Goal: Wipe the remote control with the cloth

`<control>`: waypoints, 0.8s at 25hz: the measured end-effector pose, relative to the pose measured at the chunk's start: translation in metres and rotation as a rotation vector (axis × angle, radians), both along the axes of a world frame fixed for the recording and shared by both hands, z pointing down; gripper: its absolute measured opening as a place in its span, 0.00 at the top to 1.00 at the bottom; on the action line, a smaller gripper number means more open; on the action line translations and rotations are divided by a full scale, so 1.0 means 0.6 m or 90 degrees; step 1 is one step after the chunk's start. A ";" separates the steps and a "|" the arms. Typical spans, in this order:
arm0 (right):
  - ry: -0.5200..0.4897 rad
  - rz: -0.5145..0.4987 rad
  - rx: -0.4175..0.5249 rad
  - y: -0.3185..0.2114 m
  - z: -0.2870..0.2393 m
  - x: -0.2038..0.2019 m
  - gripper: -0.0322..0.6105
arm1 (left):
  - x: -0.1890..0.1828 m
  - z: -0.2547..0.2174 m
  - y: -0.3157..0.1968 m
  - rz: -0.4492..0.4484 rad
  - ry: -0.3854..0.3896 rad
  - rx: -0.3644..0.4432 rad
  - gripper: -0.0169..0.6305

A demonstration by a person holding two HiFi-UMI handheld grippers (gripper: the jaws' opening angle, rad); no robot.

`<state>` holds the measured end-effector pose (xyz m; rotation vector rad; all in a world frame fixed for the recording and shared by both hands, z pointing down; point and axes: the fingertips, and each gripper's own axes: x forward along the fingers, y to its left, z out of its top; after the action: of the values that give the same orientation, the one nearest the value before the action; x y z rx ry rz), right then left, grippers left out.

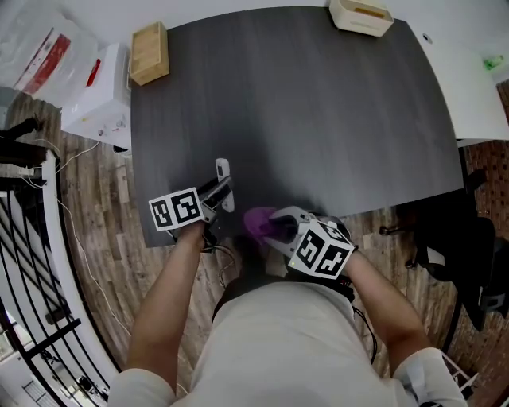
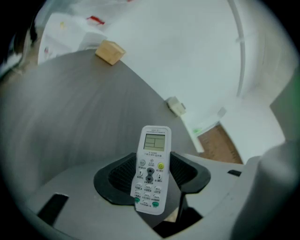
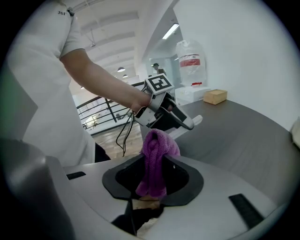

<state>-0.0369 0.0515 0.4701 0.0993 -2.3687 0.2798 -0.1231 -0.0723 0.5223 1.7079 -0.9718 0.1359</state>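
Standing by, I see both claws drawn in close at the table's near edge, round 6 o'clock, right in front of the person. The left claw has the remote pinched between its jaws, which stand fairly wide to take its width. The pads press on the two long sides at the button end, keys facing that claw's camera, and the screen end sticks out free toward 12. The right claw, just at 3 o'clock of it, is closed narrow on the cloth. That is a purple bunch gripped across its middle, with a rounded fold poking out ahead of the jaws. The fold sits near the remote, but whether it touches I cannot tell from here. Wiping looks about to start rather than done.

The remote should be light and stiff, a smooth plastic shell that could slide in the pads if pushed along its length. The hold across the narrow sides low down seems right, since it leaves the screen and upper keys open to the cloth. Too hard a rub may press keys or twist it out. The cloth is soft and limp, so only the short fold near the jaws will push firmly.

A wood block lies at the table's 11 o'clock corner and a pale box at 1, both well apart from the work.
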 end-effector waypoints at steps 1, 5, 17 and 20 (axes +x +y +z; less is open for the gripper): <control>-0.003 0.012 -0.002 -0.005 -0.001 0.007 0.77 | -0.007 0.012 -0.001 0.005 -0.069 -0.017 0.63; -0.006 0.040 -0.001 -0.019 -0.004 0.028 0.78 | -0.035 0.041 -0.020 -0.031 -0.230 -0.071 0.63; -0.018 0.121 -0.005 -0.076 0.000 0.104 0.77 | -0.054 0.092 -0.037 -0.108 -0.369 -0.157 0.62; -0.027 0.137 -0.013 -0.091 0.001 0.126 0.77 | -0.045 0.086 -0.038 -0.120 -0.354 -0.153 0.62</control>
<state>0.0389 -0.0032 0.4708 0.3434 -2.3979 0.4128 -0.1503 -0.0950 0.5742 1.3693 -1.4524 0.6023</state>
